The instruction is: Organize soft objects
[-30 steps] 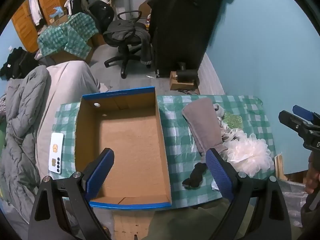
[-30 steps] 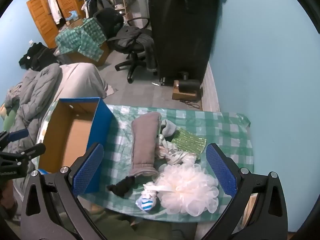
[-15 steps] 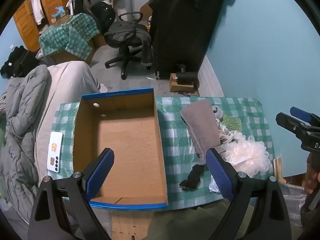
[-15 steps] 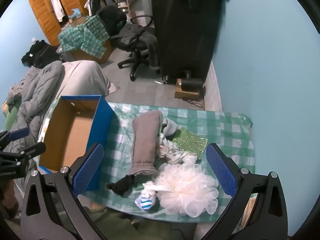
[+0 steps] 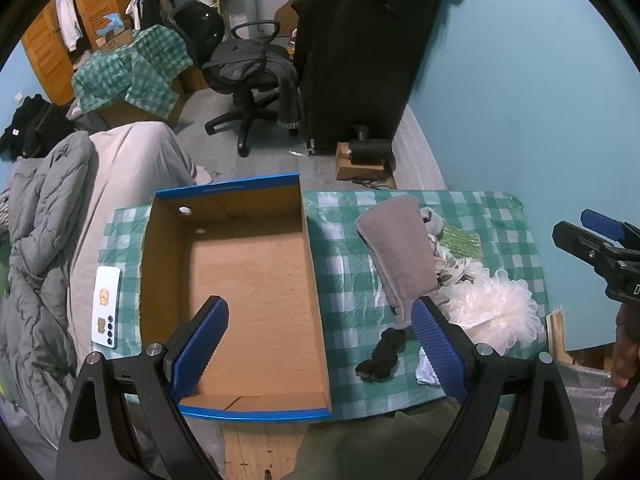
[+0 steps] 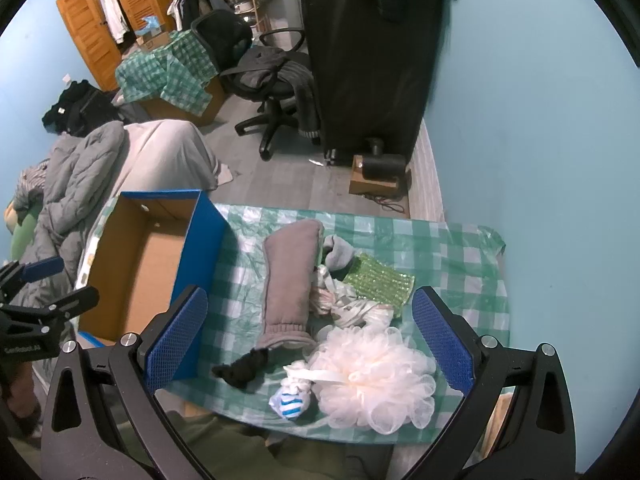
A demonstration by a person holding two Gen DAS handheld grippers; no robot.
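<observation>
An empty blue cardboard box (image 5: 240, 280) (image 6: 136, 272) sits on the green checked table (image 5: 344, 280). Right of it lie a grey folded sock (image 6: 290, 284) (image 5: 402, 256), a black rolled sock (image 6: 242, 370) (image 5: 382, 354), a white bath pouf (image 6: 376, 372) (image 5: 494, 312), a blue-striped white sock (image 6: 292, 398), a green sequined cloth (image 6: 380, 282) and crumpled white fabric (image 6: 348, 308). My left gripper (image 5: 320, 344) hovers open over the box's near end. My right gripper (image 6: 308, 340) hovers open above the pile, holding nothing.
A white phone (image 5: 106, 306) lies on the table left of the box. A grey quilt (image 5: 36, 240) is piled at the left. Beyond the table stand an office chair (image 5: 252, 80) and a tall black cabinet (image 5: 360, 48). A teal wall (image 5: 520, 100) borders the right.
Both grippers have drifted slightly back and up, so the table looks a little farther away. Nothing on the table has moved.
</observation>
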